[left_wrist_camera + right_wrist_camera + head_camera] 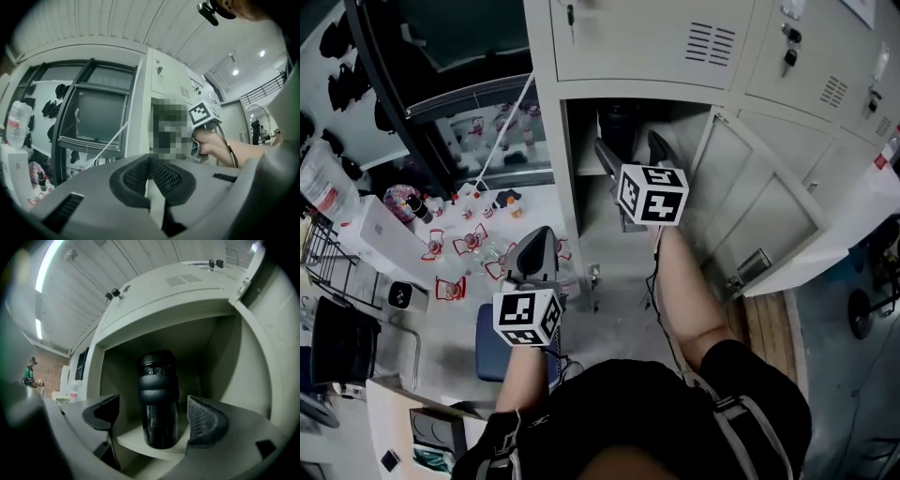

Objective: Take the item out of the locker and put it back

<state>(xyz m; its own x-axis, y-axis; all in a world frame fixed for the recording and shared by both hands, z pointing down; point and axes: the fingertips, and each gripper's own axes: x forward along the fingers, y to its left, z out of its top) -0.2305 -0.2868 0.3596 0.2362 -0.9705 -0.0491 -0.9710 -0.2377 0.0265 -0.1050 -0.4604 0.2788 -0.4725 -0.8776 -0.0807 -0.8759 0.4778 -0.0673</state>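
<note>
Right claw [154,417], released (jaws wide), flanks the upright black bottle [158,380] without touching.

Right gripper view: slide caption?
Open right gripper faces upright black ribbed bottle on pale grey metal locker shelf.

bottle [158,399] upright on shelf [140,442] inside the locker [243,380]

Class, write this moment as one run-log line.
right gripper: open, facing bottle | bottle: upright on locker shelf | left gripper: shut, empty
</note>
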